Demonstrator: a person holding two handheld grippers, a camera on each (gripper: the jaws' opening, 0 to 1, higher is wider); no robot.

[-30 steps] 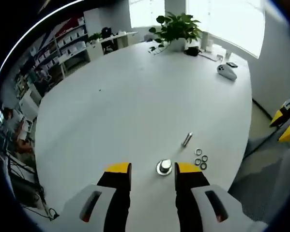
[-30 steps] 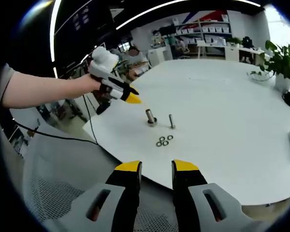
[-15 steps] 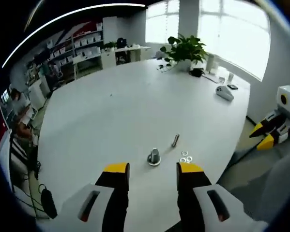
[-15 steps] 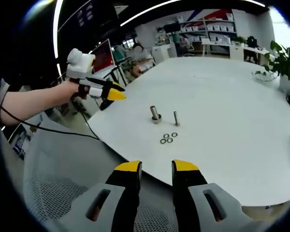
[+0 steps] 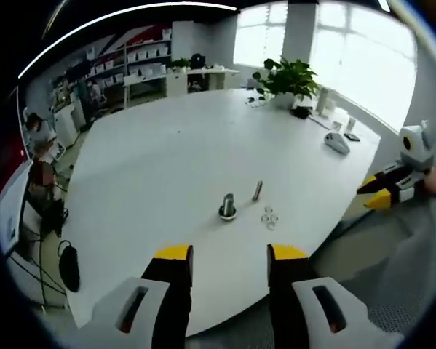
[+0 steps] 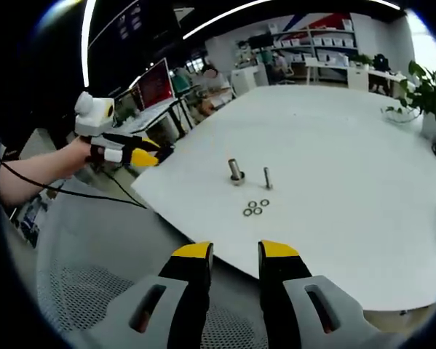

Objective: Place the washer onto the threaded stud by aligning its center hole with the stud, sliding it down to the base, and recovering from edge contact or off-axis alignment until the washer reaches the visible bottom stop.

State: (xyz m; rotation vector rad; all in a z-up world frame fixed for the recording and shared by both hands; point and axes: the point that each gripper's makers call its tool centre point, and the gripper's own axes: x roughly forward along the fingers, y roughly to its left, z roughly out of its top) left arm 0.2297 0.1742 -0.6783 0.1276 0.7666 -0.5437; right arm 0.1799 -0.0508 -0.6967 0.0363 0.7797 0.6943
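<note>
The threaded stud (image 5: 227, 206) stands upright on its round base on the white table (image 5: 152, 167). A loose bolt (image 5: 257, 190) is just right of it, and a few small washers (image 5: 269, 217) lie in a cluster nearer the table's edge. My left gripper (image 5: 231, 254) is open and empty, held back over the table's near edge. In the right gripper view the stud (image 6: 236, 172), bolt (image 6: 267, 177) and washers (image 6: 255, 209) sit well ahead of my right gripper (image 6: 234, 251), which is open, empty and off the table. The left gripper (image 6: 119, 149) shows there at the left, held in a hand.
A potted plant (image 5: 287, 78) and a white device (image 5: 337, 142) sit at the table's far side. The right gripper (image 5: 389, 190) hovers beyond the table's right edge. A red monitor (image 6: 153, 86) and shelves stand behind. Grey mesh (image 6: 94, 291) lies below the right gripper.
The left gripper has drawn back from just over the stud to beyond the table's near edge. In the right gripper view it has moved left and lower. The stud, bolt and washers stayed put.
</note>
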